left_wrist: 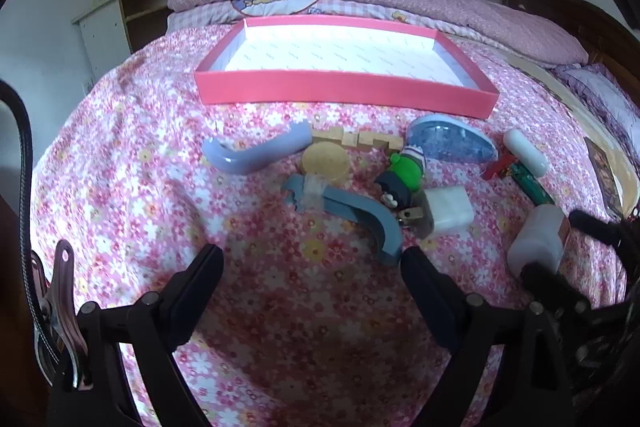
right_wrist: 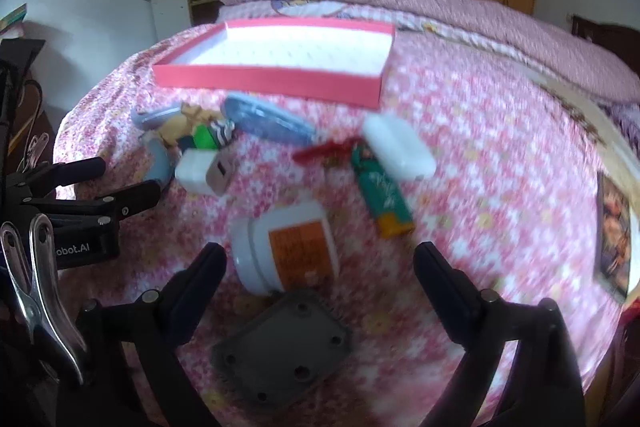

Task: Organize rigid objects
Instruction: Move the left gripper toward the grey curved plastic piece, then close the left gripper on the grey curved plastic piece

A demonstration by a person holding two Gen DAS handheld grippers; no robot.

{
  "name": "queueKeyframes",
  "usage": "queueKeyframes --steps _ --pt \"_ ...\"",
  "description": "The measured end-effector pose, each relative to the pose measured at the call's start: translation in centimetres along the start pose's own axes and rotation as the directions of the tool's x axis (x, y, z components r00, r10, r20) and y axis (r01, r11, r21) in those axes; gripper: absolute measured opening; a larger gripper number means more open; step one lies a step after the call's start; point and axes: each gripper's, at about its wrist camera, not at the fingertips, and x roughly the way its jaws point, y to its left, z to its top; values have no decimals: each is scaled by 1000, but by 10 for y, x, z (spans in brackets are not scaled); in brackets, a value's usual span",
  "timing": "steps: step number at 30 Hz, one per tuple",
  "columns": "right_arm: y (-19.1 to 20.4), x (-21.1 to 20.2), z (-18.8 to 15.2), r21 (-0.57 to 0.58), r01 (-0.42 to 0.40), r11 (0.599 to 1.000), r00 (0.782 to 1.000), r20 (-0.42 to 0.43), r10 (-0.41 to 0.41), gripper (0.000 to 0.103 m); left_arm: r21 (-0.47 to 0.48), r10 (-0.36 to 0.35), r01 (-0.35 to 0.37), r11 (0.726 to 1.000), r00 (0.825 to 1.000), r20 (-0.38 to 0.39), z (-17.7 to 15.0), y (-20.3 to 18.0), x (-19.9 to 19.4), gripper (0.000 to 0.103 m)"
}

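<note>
Both grippers gape, holding nothing. Right gripper is nearest the jar, which lies on its side on the bedspread just ahead between the jaws, long axis roughly crosswise, lid left. Left gripper hovers apart; tray sits beyond, empty.

The left hand-held gripper bears white lettering "obot.AI"; the jar's orange label is unreadable.
</note>
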Motion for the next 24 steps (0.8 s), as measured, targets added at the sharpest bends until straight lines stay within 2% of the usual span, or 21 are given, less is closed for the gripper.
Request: queueKeyframes --steps 4,8,17,24 --pt "-8 -5 10 -22 -5 1000 1000 20 5 97 11 -7 6 1000 1000 24 3 2 -8 94" --pt "-17 -2 14 15 -35 999 999 2 35 96 7 -17 17 1000 999 32 5 6 -12 94" --pt "-16 -5 2 46 -79 996 997 -8 79 95 -5 -61 61 998 998 21 3 9 -9 92" --pt "-15 -12 -1 39 -90 995 996 4 90 95 -32 -28 30 999 999 42 4 27 -12 92"
